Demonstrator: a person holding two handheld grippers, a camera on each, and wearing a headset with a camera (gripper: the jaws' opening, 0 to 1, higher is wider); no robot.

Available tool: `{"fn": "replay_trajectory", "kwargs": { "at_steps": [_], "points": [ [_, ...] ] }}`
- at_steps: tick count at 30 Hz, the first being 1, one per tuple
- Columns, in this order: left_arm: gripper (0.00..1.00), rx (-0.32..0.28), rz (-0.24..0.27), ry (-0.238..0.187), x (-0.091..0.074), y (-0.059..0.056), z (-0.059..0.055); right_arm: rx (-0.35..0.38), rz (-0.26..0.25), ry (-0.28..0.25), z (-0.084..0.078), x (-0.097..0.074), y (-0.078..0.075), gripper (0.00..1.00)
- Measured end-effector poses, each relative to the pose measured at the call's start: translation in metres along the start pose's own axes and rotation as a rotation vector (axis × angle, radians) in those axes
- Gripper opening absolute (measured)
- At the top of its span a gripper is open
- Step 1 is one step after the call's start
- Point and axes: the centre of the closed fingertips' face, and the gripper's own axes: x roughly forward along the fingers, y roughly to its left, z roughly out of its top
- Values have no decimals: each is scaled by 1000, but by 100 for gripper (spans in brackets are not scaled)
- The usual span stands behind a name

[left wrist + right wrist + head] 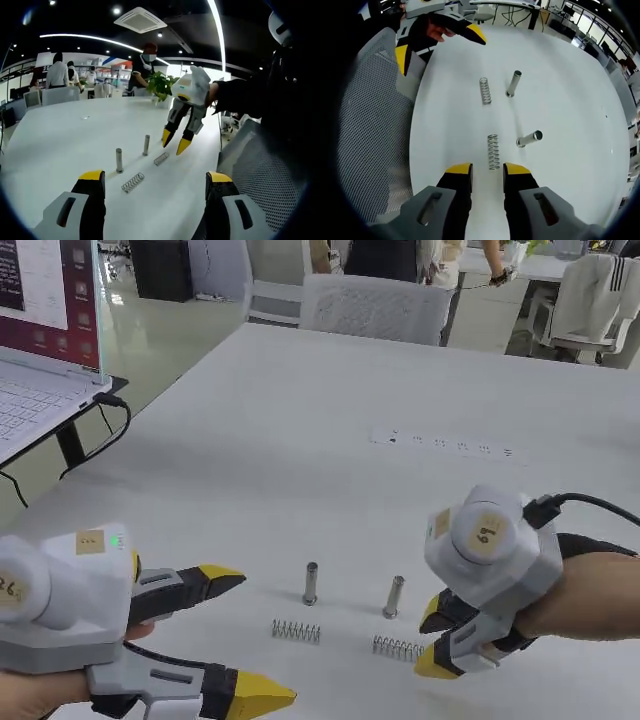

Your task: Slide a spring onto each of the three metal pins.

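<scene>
On the white table (300,440), the head view shows the left pin (311,583) and right pin (394,597) standing upright. The left spring (296,631) and right spring (398,647) lie just before them. In the left gripper view, the left tongs (155,177) gape wide and empty. In the right gripper view, the right tongs (488,171) are slightly parted, with their tips at the right spring's near end, not pinching it.

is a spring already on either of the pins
No, the left spring and the right spring lie flat on the table, off the bare left pin and right pin.
</scene>
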Motion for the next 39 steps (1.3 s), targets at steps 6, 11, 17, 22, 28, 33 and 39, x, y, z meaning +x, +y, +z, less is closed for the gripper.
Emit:
{"fn": "replay_trajectory", "kwargs": {
  "at_steps": [6, 11, 17, 22, 28, 33, 39],
  "points": [
    [79, -4, -1, -1, -1, 0, -1, -8, 6, 21, -4, 10, -4, 19],
    [78, -4, -2, -2, -2, 0, -1, -7, 14, 27, -5, 15, -6, 16],
    [78, -6, -6, -2, -1, 0, -1, -18, 17, 40, -8, 18, -6, 15],
    [77, -11, -10, -1, 0, -2, -2, -36, 15, 56, -10, 21, -7, 13],
    [76, -16, -12, -2, 0, -2, -2, -38, 23, 54, -10, 22, -7, 11],
    [75, -17, -13, -3, 0, -3, -2, -27, 32, 51, -9, 23, -6, 9],
    [73, -15, -16, -1, -1, -4, -2, -13, 26, 44, -9, 21, -6, 9]
  ]
}}
